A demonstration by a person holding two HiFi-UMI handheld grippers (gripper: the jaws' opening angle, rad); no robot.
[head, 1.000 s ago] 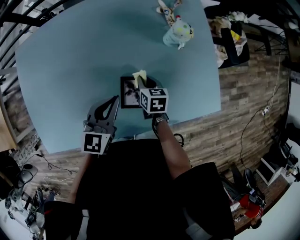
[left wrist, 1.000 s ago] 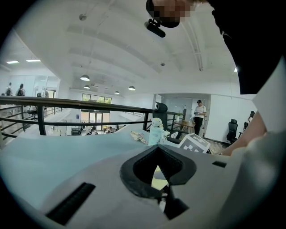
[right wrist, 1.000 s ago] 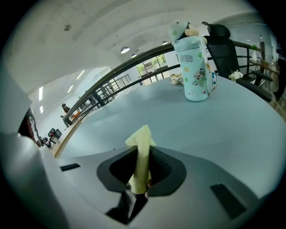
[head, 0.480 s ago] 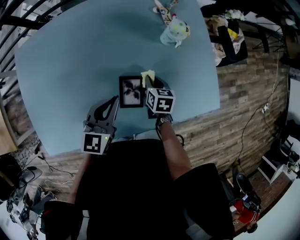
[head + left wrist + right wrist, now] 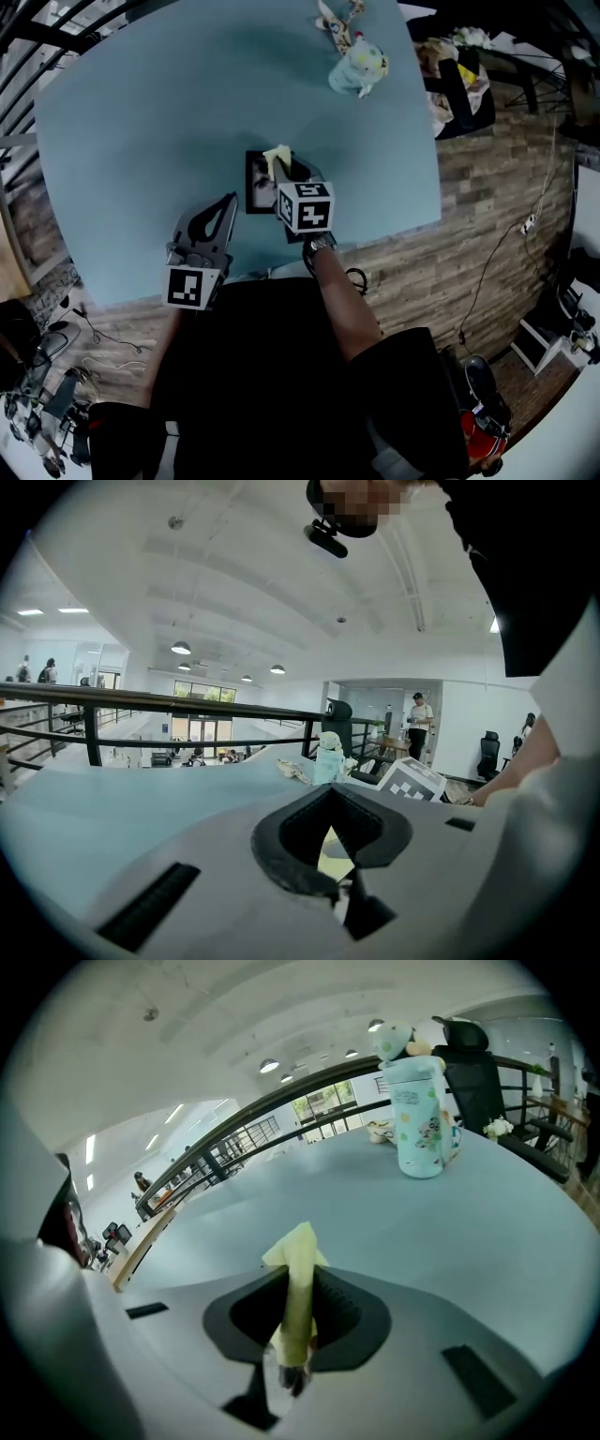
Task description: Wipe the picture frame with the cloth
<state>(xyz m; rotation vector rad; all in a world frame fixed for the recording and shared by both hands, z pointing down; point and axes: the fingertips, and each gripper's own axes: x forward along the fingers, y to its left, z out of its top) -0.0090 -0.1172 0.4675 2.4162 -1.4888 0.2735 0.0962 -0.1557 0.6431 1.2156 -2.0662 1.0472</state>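
Head view: the picture frame (image 5: 256, 187) lies flat on the table (image 5: 141, 112), near the near edge. The right hand-held gripper (image 5: 286, 173) is over the frame's right part and hides it. The yellow cloth (image 5: 277, 157) sticks out past the gripper's tips above the frame's far edge; whether it touches the glass cannot be told. The left hand-held gripper (image 5: 228, 199) sits just left of the frame, apart from it. A patterned tumbler (image 5: 359, 66) stands far off. Left gripper view: the left hand-held gripper (image 5: 331, 803) has its jaws brought together with nothing between them. Right gripper view: the right hand-held gripper (image 5: 298, 1283) is clamped on the folded cloth (image 5: 298, 1269), which stands upright between the jaws; the frame is hidden below the gripper body. The step in hand is judged to be the wiping pass itself. The next move calls for drawing the cloth leftward across the glass under light pressure, and the loose frame may slide unless it is steadied. The tumbler (image 5: 422, 1119) carries print, but its lettering is too small to read; the marker cubes show only square code patterns.
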